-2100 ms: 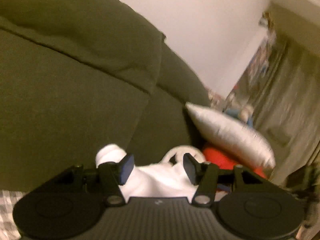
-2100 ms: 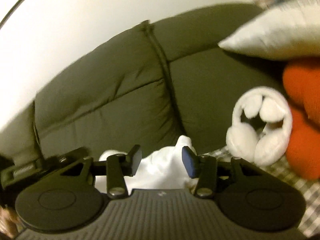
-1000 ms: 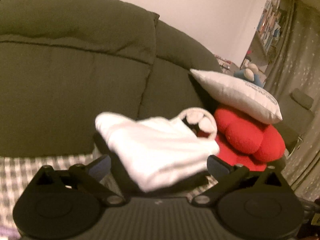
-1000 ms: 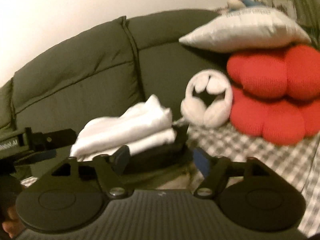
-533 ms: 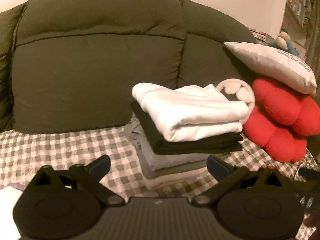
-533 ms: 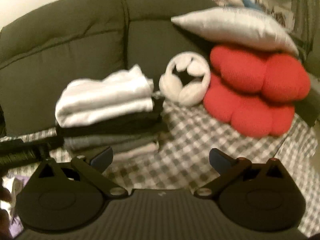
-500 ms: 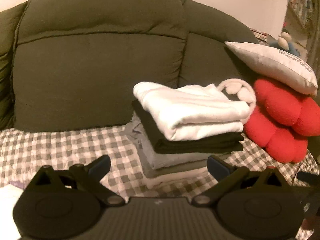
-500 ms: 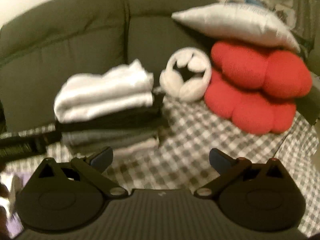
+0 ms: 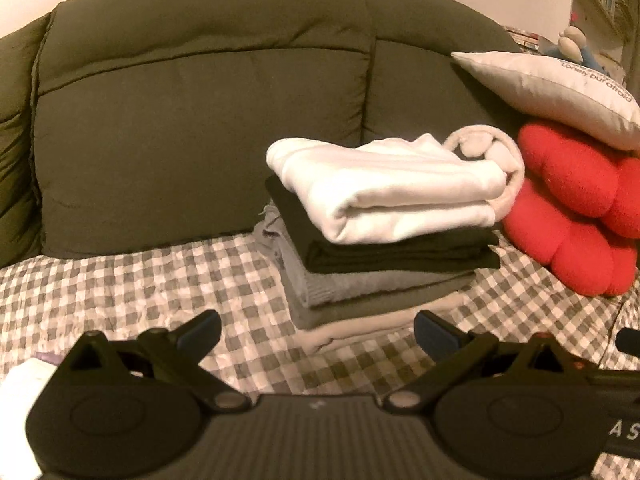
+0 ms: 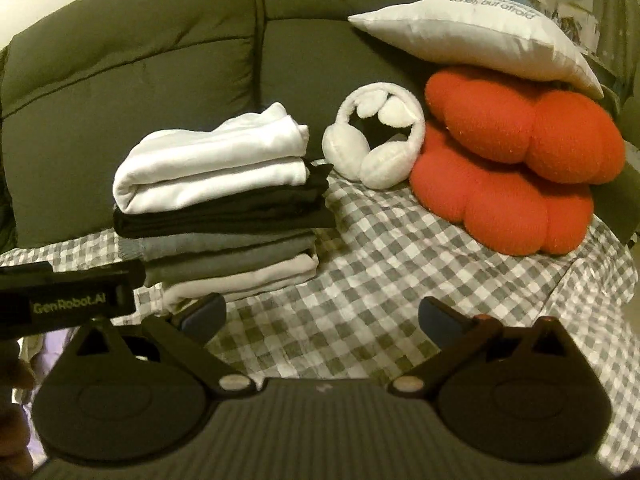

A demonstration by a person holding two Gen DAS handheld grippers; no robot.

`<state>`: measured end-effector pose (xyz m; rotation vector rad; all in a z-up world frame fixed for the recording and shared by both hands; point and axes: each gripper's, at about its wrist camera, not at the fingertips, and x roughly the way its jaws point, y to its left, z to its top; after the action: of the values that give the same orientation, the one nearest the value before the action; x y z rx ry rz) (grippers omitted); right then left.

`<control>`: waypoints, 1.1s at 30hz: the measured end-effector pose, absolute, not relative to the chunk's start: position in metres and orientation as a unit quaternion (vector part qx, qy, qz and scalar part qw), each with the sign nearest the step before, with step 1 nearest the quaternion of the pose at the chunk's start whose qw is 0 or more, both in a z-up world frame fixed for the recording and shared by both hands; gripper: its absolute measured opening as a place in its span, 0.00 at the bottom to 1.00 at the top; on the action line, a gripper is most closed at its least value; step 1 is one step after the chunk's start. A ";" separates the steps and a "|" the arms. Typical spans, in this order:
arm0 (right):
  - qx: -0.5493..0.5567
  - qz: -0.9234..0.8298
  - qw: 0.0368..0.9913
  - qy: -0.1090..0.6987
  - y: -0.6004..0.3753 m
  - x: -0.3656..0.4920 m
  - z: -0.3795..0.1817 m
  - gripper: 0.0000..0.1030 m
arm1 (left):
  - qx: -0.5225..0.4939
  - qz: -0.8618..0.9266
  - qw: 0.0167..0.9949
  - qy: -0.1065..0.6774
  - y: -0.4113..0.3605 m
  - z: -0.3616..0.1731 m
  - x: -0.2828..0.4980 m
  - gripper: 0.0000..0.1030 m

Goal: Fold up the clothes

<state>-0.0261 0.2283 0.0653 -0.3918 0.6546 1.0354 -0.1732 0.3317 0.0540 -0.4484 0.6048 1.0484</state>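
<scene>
On the checked sofa cover (image 10: 360,288), we have a stack of folded clothes (image 10: 224,208) standing near the back cushions (image 9: 200,120), a white garment (image 9: 384,188) on top, white earmuffs (image 10: 376,140) just beside it. Our left gripper (image 9: 316,330) and right gripper (image 10: 322,312) both hang spread wide, holding nothing. The stack looks finished; a pale bundle (image 9: 20,392) at the left view's lower edge may be laundry waiting, though we cannot tell.

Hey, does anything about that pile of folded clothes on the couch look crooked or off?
Slightly. The white garment on top sits skewed, overhanging the left edge of the black one beneath. The lower layers of the stack are staggered too, but nothing has toppled or come unfolded.
</scene>
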 end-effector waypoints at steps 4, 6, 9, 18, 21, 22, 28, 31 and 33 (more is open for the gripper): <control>-0.178 0.482 0.801 0.306 0.227 -0.024 0.066 1.00 | -0.209 0.491 0.798 0.279 0.333 0.055 -0.175 1.00; -0.178 0.480 0.802 0.306 0.226 -0.023 0.065 1.00 | -0.208 0.491 0.799 0.280 0.333 0.055 -0.175 1.00; -0.179 0.479 0.802 0.308 0.227 -0.024 0.065 1.00 | -0.208 0.488 0.800 0.280 0.333 0.055 -0.175 1.00; -0.181 0.483 0.798 0.311 0.230 -0.025 0.063 1.00 | -0.210 0.485 0.801 0.282 0.334 0.054 -0.174 1.00; -0.180 0.485 0.797 0.312 0.231 -0.025 0.063 1.00 | -0.211 0.484 0.801 0.283 0.335 0.053 -0.173 1.00; -0.180 0.485 0.797 0.312 0.231 -0.025 0.062 1.00 | -0.211 0.484 0.801 0.283 0.334 0.053 -0.173 1.00; -0.180 0.485 0.796 0.314 0.232 -0.024 0.062 1.00 | -0.211 0.483 0.802 0.282 0.335 0.053 -0.173 1.00; -0.180 0.484 0.797 0.314 0.232 -0.024 0.062 1.00 | -0.211 0.483 0.802 0.282 0.335 0.053 -0.173 1.00; -0.180 0.485 0.796 0.314 0.232 -0.024 0.062 1.00 | -0.211 0.483 0.801 0.282 0.335 0.053 -0.173 1.00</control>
<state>-0.0241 0.2315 0.0619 -0.3860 0.6745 1.0414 -0.1734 0.3350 0.0527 -0.4531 0.6040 1.0361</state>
